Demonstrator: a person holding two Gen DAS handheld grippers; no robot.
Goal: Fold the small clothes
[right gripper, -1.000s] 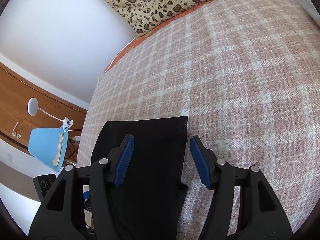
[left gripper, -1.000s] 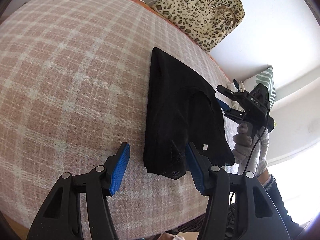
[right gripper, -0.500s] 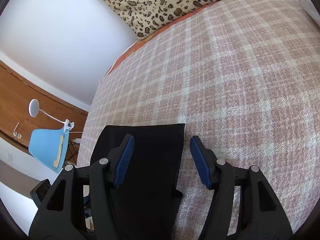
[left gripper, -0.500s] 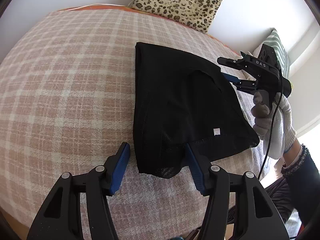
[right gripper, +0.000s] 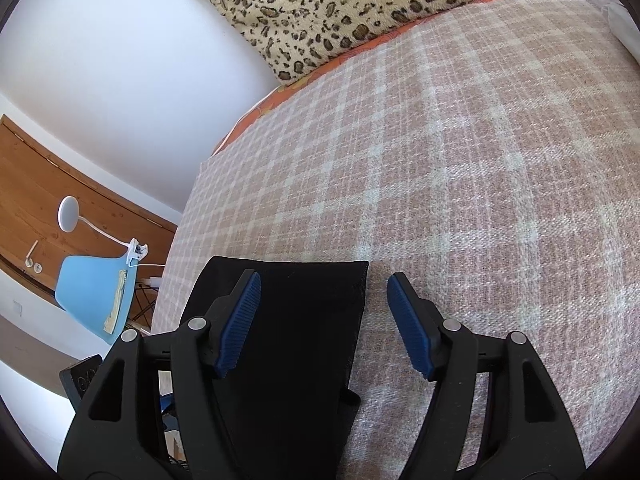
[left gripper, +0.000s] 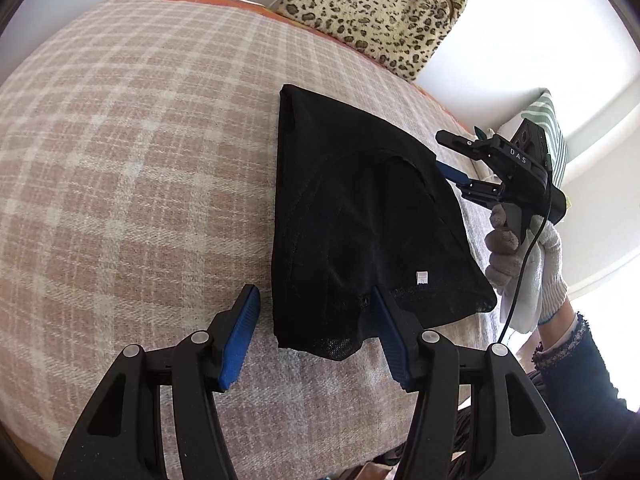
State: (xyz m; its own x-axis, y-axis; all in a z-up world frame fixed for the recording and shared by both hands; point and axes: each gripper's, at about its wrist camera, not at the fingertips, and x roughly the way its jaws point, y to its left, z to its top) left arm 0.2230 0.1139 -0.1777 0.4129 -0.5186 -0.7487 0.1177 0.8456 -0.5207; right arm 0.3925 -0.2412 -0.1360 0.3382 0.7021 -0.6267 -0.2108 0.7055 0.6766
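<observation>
A small black garment [left gripper: 352,216] lies folded lengthwise on the pink plaid bed cover [left gripper: 132,168], with a small white tag near its near end. My left gripper [left gripper: 316,336] is open, its jaws straddling the garment's near corner just above it. My right gripper [left gripper: 456,160] is open at the garment's right edge, held by a white-gloved hand. In the right wrist view the right gripper [right gripper: 324,320] is open over the garment's end [right gripper: 292,320], whose corner lies between the jaws.
A leopard-print bag [left gripper: 376,12] stands against the white wall at the head of the bed; it also shows in the right wrist view [right gripper: 328,4]. A striped cushion [left gripper: 548,132] lies at the right. A blue chair [right gripper: 96,296] and white lamp stand beside the bed.
The left wrist view swung back and forth over the garment's near end. The right gripper stayed at the garment's edge. Both grippers stayed open and the garment has not moved.
</observation>
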